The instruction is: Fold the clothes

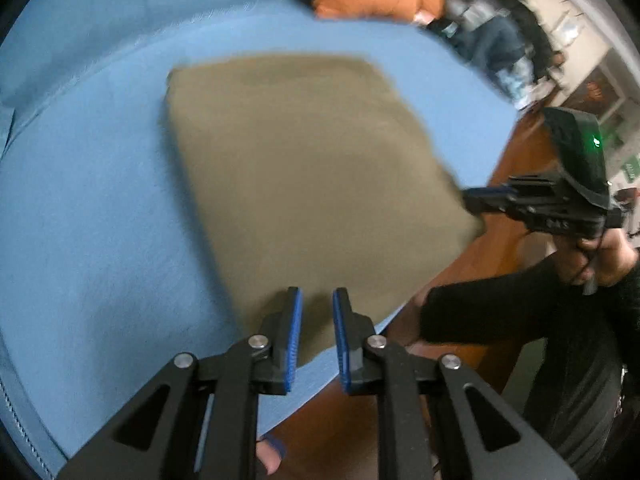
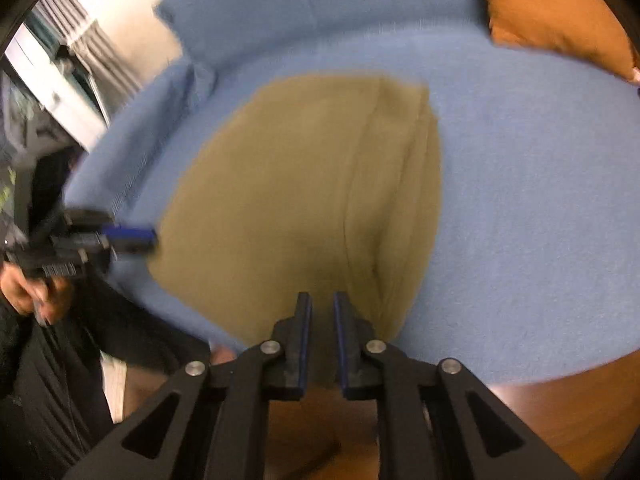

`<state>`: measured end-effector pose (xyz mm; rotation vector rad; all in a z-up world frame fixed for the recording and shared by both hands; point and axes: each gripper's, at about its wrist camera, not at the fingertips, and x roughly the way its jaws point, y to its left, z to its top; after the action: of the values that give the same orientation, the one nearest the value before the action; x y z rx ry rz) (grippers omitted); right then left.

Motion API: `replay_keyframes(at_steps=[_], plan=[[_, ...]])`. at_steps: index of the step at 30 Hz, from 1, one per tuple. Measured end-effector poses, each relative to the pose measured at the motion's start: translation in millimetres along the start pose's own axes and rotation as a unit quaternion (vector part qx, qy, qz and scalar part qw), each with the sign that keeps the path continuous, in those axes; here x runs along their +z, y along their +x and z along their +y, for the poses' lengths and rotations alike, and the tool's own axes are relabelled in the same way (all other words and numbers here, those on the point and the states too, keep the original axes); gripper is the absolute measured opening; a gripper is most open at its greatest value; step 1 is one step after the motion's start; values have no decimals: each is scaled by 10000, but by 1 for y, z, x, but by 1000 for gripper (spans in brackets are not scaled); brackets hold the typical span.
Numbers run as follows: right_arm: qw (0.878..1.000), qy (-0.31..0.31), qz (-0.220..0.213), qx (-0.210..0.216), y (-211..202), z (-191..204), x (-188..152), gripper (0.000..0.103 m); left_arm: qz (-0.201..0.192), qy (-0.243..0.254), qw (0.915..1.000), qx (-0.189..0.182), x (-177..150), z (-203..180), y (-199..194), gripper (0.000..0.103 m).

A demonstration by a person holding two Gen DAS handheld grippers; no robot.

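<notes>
Olive garment [image 1: 304, 168] lies folded into a flat rectangle on the blue cloth [image 1: 100, 220]; left tool [image 1: 317, 312] and right tool [image 2: 322, 314], slightly parted, hold nothing; little folding apparently remains.

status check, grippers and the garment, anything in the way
Left gripper open, empty, at near edge of olive garment. Right gripper open, empty, at its edge. Garment folded flat on blue cushion. Nothing on it.

An olive-brown garment [image 1: 304, 176] lies folded into a flat rectangle, with layered edges along one side [image 2: 400, 200].
</notes>
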<state>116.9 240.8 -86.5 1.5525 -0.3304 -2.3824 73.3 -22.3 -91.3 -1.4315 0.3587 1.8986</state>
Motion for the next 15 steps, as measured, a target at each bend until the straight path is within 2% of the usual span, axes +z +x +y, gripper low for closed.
replay_keyframes(at_steps=[1,4,6,7,8,9,10,11,13,14,15], plan=[[9997,-33,228,-51,10,-1,-6,8,26,-61,10000,-2,-1,2,1,15],[10000,-2,70,17,-2,1,-6,9,83,-242,9997,-22,-2,9,2,16],[9999,86,-73,115,-7,-3,2,9,-27,-357,9993,-117,-4,13,-6,16],[9995,85,-207,235,-13,-5,4,9,34,-450,9990,-34,-6,18,-3,16],[9996,84,-189,204,-8,-1,4,9,95,-543,9985,48,-9,24,-1,16],[10000,56,20,-3,0,-3,0,9,160,-642,9977,119,-11,29,1,20],[9992,-5,314,-250,13,-5,-7,21,238,-766,9967,144,-14,37,6,35],[9987,17,391,-330,17,-8,-11,29,315,-890,9954,169,-16,45,11,41],[9995,149,197,-221,6,-16,-9,32,271,-1118,9934,37,-14,56,8,44],[9994,314,-59,-146,-6,-22,-7,32,163,-1238,9921,-75,-10,60,2,44],[9983,482,-321,-71,-18,-28,-5,38,-23,-1406,9900,-136,-8,65,-6,48]])
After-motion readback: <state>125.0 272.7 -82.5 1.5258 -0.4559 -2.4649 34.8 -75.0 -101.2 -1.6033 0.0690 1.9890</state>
